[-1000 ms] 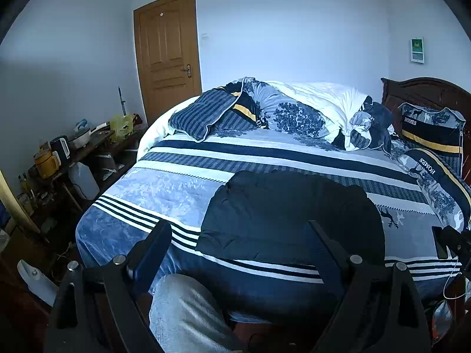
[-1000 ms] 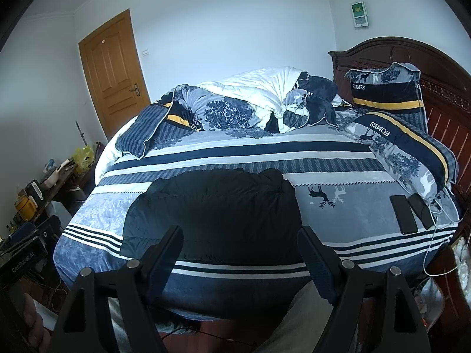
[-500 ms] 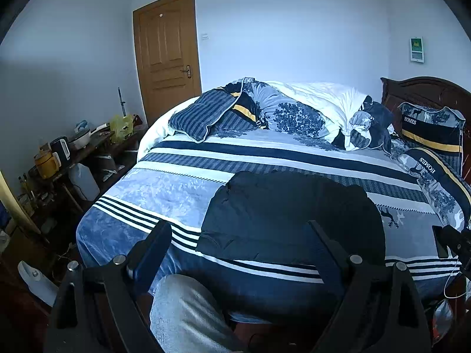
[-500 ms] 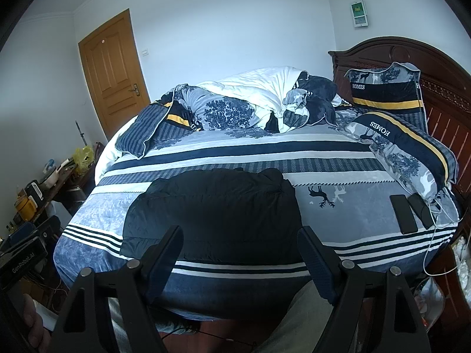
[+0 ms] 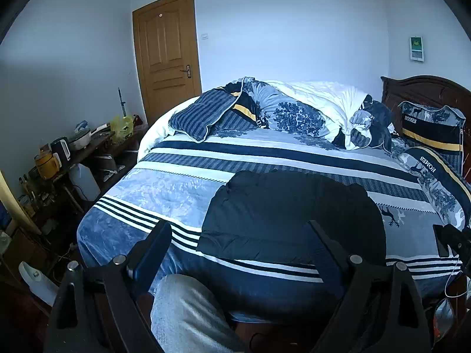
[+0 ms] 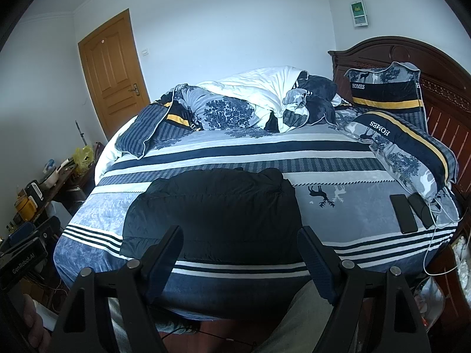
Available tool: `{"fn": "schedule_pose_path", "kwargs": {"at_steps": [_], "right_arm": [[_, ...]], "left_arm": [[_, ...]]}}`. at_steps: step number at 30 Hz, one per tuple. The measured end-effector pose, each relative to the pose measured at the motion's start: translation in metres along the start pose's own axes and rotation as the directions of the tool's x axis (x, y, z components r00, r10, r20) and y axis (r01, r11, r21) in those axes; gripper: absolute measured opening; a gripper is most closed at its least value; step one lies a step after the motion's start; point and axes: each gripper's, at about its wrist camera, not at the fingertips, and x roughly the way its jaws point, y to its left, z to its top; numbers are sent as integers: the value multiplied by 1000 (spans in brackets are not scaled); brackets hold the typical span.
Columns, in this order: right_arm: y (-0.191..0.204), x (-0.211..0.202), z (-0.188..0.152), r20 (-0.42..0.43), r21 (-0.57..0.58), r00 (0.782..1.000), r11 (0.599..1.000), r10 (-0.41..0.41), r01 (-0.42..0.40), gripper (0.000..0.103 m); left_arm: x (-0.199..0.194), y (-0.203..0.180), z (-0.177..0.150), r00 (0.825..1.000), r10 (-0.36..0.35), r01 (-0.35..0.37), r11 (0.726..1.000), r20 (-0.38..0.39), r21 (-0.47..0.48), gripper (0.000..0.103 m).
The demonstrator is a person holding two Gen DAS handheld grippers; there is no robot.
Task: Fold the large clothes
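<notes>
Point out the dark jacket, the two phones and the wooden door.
dark jacket (image 6: 212,206), right wrist view, middle of its folded body.
phones (image 6: 403,213), right wrist view, left phone's screen.
wooden door (image 5: 167,53), left wrist view, upper panel.

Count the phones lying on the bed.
2. Both lie side by side near the bed's right edge by the lower HOMES pillow: phone, then phone with a white cable beside it. Others may be hidden.

Both grippers held out level, jaws spread, nothing in them.

The left gripper (image 5: 240,235) fills the bottom of its frame, its two black fingers (image 5: 153,247) wide apart, with the person's grey-trousered knee (image 5: 188,311) below between them. The right gripper (image 6: 240,239) sits likewise at lower centre, fingers (image 6: 316,253) splayed, a pale trouser leg (image 6: 297,320) under it.
</notes>
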Motion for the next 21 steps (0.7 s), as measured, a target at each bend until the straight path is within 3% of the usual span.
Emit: {"fn": "schedule_pose_path", "kwargs": {"at_steps": [21], "right_arm": [[2,-1,-1,0,0,1000,1000,0,0,82]], "left_arm": [[-1,1,1,1000,0,0,1000,4,11,91]]}}
